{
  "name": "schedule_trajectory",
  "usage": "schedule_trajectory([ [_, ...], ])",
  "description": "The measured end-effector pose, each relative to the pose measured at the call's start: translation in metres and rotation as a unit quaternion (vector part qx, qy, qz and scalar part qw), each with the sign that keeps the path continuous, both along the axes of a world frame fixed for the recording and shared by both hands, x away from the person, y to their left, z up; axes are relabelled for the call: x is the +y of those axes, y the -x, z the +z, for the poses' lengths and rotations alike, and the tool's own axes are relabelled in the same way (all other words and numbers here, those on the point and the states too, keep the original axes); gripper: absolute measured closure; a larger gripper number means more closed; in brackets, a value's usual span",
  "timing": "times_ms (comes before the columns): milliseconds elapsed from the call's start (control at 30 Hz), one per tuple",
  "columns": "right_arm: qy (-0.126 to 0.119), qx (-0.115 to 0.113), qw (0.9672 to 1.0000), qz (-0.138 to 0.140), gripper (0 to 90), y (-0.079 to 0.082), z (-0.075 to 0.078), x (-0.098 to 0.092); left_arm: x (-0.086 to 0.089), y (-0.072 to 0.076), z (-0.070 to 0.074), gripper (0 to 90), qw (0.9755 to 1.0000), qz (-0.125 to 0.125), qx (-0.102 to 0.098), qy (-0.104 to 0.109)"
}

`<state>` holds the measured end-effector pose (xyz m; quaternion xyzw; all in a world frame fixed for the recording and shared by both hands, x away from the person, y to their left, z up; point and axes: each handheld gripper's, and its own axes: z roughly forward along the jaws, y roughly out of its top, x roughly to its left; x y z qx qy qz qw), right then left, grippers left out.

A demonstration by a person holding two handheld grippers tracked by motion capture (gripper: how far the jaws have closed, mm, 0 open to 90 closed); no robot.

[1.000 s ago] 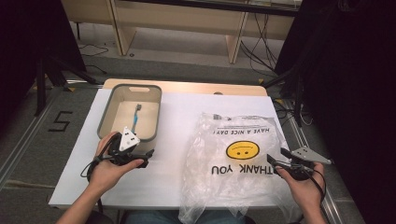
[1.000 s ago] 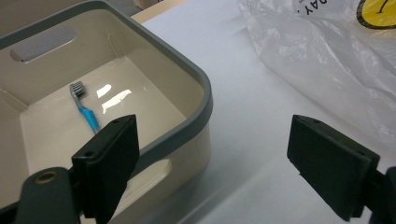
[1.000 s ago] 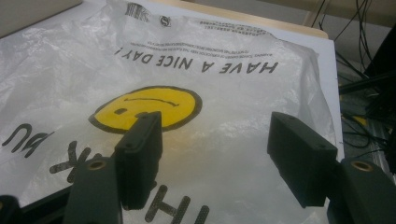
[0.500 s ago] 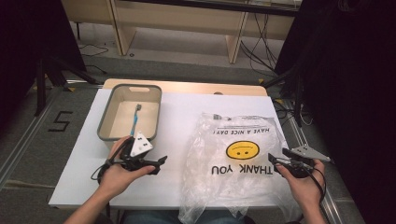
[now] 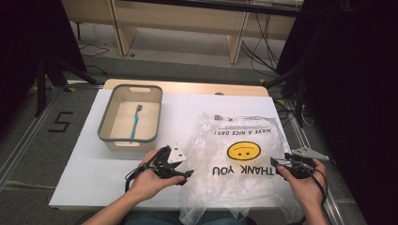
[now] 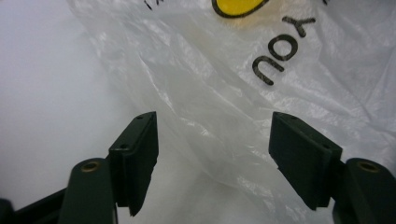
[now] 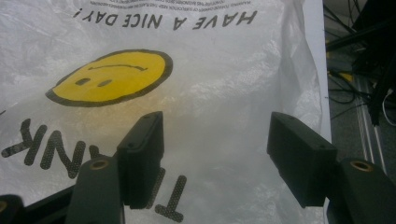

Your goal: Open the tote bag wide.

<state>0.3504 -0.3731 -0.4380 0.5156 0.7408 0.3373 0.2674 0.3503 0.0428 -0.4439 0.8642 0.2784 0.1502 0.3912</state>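
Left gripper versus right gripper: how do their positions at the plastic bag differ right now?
The left gripper is at the plastic bag's left edge, and its jaws have just been closing, with crinkled film between them but not pinched. The right gripper is at the bag's right edge, jaws wide over the printed face. The left one points right, the right one left. Both are open and neither grips the bag.
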Motion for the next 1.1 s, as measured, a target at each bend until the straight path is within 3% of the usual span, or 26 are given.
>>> schedule_trajectory([
  [100, -0.004, 0.012, 0.9999, -0.002, 37.7, 0.0, -0.002, -0.002, -0.006, -0.006, -0.012, 35.0, 0.9998, 0.0, 0.009, -0.017],
  [133, -0.004, 0.015, 0.9999, -0.002, 37.9, 0.0, -0.002, -0.002, -0.009, -0.008, -0.017, 35.7, 0.9994, 0.003, 0.01, -0.032],
  [267, -0.003, 0.023, 0.9997, -0.007, 39.4, 0.0, -0.003, -0.002, -0.013, -0.014, -0.024, 40.9, 0.9986, 0.014, 0.018, -0.047],
  [533, 0.0, 0.054, 0.9981, -0.028, 41.7, -0.001, -0.006, -0.006, -0.015, -0.02, -0.032, 54.8, 0.9975, 0.024, 0.044, -0.049],
  [700, 0.002, 0.081, 0.9963, -0.027, 51.9, -0.001, -0.009, -0.009, -0.017, -0.023, -0.037, 67.8, 0.9958, 0.03, 0.055, -0.067],
  [833, -0.002, 0.097, 0.9952, -0.015, 62.4, -0.001, -0.011, -0.01, -0.021, -0.024, -0.037, 77.0, 0.9956, 0.03, 0.048, -0.075],
  [967, -0.007, 0.108, 0.9941, -0.008, 71.0, -0.002, -0.012, -0.008, -0.023, -0.026, -0.038, 86.7, 0.9959, 0.029, 0.044, -0.074],
  [1100, -0.011, 0.119, 0.9929, 0.0, 80.8, -0.001, -0.012, -0.006, -0.022, -0.029, -0.037, 89.2, 0.9958, 0.029, 0.049, -0.071],
])
